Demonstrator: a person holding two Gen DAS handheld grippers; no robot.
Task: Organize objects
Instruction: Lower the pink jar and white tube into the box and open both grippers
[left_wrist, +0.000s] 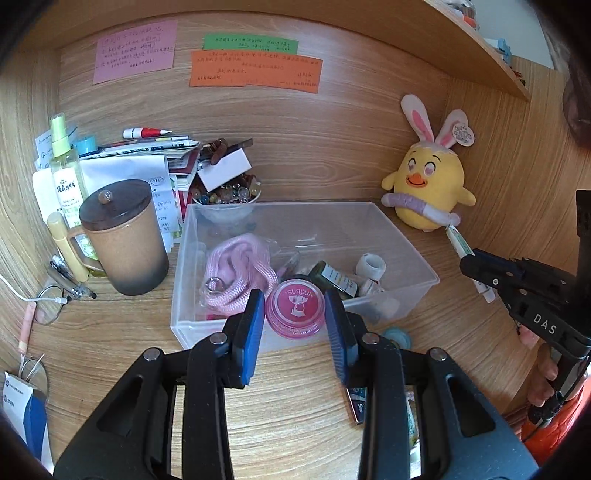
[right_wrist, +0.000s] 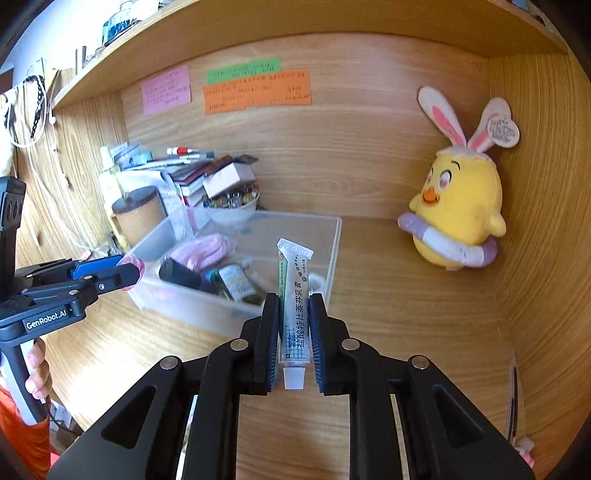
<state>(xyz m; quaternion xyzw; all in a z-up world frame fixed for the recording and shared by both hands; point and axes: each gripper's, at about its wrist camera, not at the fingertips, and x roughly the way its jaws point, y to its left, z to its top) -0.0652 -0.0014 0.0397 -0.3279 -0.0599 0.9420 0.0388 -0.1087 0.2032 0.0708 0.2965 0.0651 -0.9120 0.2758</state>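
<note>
My left gripper (left_wrist: 295, 314) is shut on a round pink jar (left_wrist: 295, 308) with a white logo, held above the near edge of a clear plastic bin (left_wrist: 406, 236). In the bin lie a pink cord (left_wrist: 236, 273), a dark green bottle (left_wrist: 334, 278) and a small white roll (left_wrist: 371, 265). My right gripper (right_wrist: 293, 325) is shut on a white and green ointment tube (right_wrist: 293, 295), cap toward the camera, held over the desk in front of the bin (right_wrist: 332, 236). The right wrist view shows the left gripper (right_wrist: 127, 271) with the pink jar (right_wrist: 133, 263) at the left.
A brown lidded mug (left_wrist: 123, 240), a spray bottle (left_wrist: 66, 177), stacked papers and a bowl of beads (left_wrist: 229, 195) crowd the back left. A yellow plush chick (left_wrist: 428, 188) leans in the right corner. Glasses (left_wrist: 50, 302) and small packets lie on the desk. A shelf (right_wrist: 295, 26) runs overhead.
</note>
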